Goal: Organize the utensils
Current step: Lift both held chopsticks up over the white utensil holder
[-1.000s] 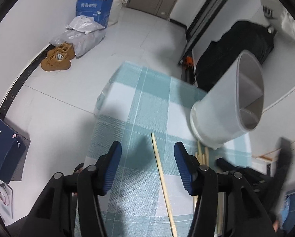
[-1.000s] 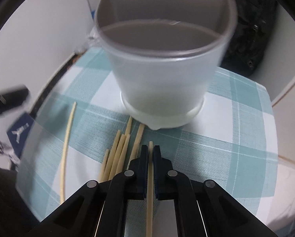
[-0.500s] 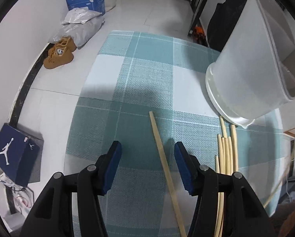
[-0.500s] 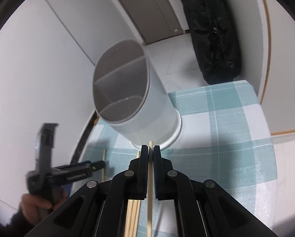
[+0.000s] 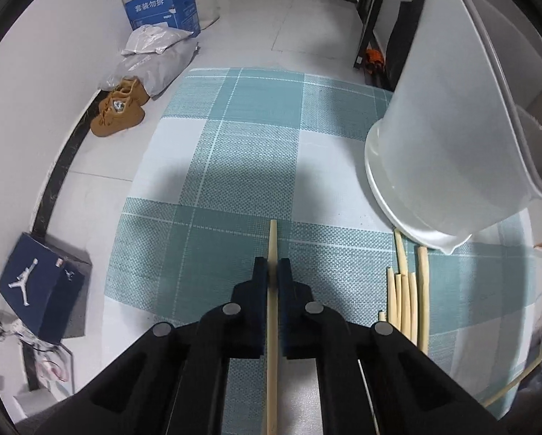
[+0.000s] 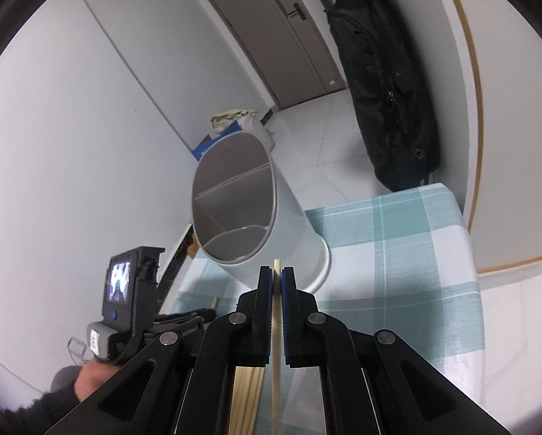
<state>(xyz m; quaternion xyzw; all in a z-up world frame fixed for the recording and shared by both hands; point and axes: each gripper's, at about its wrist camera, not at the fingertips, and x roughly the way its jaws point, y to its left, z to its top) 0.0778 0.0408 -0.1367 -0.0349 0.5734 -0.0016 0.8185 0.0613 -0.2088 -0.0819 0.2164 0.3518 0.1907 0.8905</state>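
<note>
Two grips at once here. The left gripper (image 5: pixel 272 272) has its blue-padded fingers (image 5: pixel 260 275) pinched on a pale, slender wooden chopstick (image 5: pixel 272 239) lying low in the centre of the left wrist view, its tip poking out past the pads over the teal-and-white checked cloth on the bench (image 5: pixel 242 137). In the right wrist view the right gripper (image 6: pixel 277 282) is likewise clamped on a second thin wooden chopstick (image 6: pixel 276 266), only a short tip showing above the pads at lower centre.

The tall white plastic utensil holder with inner dividers (image 6: pixel 256 217) stands mid-frame just beyond that tip, its mouth open and empty as far as I can see. A loose bundle of matching pale chopsticks (image 5: pixel 408 290) lies on the cloth at lower right of the left view, just beside the holder's base.

Handling, by my read: these sticks look light, stiff and smooth, so they could swivel or slide between the pads. A hold nearer mid-length should steady them better than a pinch at the end. The holder looks light too, and might tip if knocked at the rim.

Writing: the blue cardboard box (image 5: pixel 162 11) at upper left carries white Chinese characters. The dark blue shoebox (image 5: pixel 39 286) at lower left bears a white Jumpman logo. Nothing else is legible.
</note>
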